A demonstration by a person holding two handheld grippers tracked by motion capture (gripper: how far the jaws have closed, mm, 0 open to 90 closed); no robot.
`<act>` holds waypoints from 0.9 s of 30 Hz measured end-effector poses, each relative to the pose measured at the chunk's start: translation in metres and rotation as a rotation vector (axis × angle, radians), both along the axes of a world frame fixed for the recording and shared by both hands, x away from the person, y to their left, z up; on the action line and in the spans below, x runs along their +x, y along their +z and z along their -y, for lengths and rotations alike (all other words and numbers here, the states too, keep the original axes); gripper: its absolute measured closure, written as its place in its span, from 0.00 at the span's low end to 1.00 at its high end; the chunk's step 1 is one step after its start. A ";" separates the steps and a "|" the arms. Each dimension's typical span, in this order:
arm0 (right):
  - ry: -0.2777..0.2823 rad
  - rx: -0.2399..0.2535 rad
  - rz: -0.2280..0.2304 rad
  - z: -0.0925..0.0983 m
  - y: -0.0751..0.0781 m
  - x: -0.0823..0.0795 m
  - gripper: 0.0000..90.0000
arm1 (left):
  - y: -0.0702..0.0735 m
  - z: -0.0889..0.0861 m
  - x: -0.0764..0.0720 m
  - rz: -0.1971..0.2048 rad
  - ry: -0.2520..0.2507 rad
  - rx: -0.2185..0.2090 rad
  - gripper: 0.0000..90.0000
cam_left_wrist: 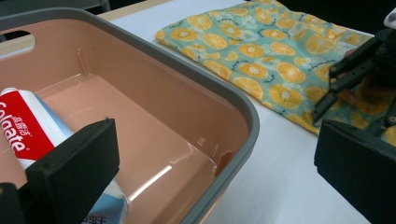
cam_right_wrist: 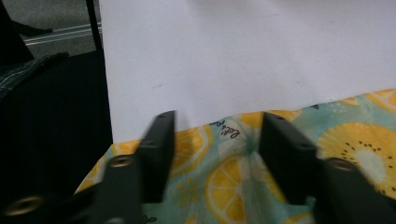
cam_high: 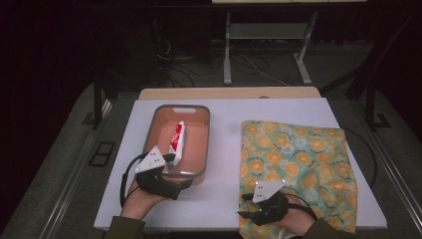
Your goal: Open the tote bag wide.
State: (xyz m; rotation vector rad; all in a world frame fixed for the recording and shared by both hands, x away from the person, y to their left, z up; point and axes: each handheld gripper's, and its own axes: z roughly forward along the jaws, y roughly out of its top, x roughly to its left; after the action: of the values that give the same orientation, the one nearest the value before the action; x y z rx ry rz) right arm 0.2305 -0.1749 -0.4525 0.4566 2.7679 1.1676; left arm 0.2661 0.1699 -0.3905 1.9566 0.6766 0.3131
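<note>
The right gripper [cam_right_wrist: 215,154] has its fingers [cam_right_wrist: 159,154] partly open, straddling the near left corner of a lemon-print cloth bag [cam_right_wrist: 233,186]. The fabric lies flat between and beneath them, but the fingers do not yet pinch it, so nothing is held. The bag's edge runs just ahead of the fingertips, with bare white tabletop [cam_right_wrist: 243,56] beyond.

From above, the right gripper [cam_high: 266,201] sits over the bag's near left corner, and the bag [cam_high: 298,164] spreads away from it toward the far right of the tabletop [cam_high: 226,149].

The left gripper [cam_high: 159,177] rests at the near rim of a pink tub with a grey rim [cam_high: 199,144]. Its fingers [cam_left_wrist: 74,172] stand wide open on either side of that rim, holding nothing; a toothpaste tube [cam_left_wrist: 28,126] lies inside the tub just behind one finger, its length running toward the tub's far end.

The right hand is clearly the nearer one to the bag; the corner lies directly under its fingers, so closing there looks like the next move.
</note>
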 end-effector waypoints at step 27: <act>-0.186 0.025 -0.008 -0.017 0.021 0.074 1.00 | 0.000 0.001 0.000 0.002 0.005 0.003 0.00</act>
State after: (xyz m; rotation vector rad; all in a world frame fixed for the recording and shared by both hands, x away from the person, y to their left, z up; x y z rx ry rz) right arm 0.3047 -0.1581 -0.4319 0.7056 2.6514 1.1592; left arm 0.2663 0.1693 -0.3904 1.9577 0.6801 0.3188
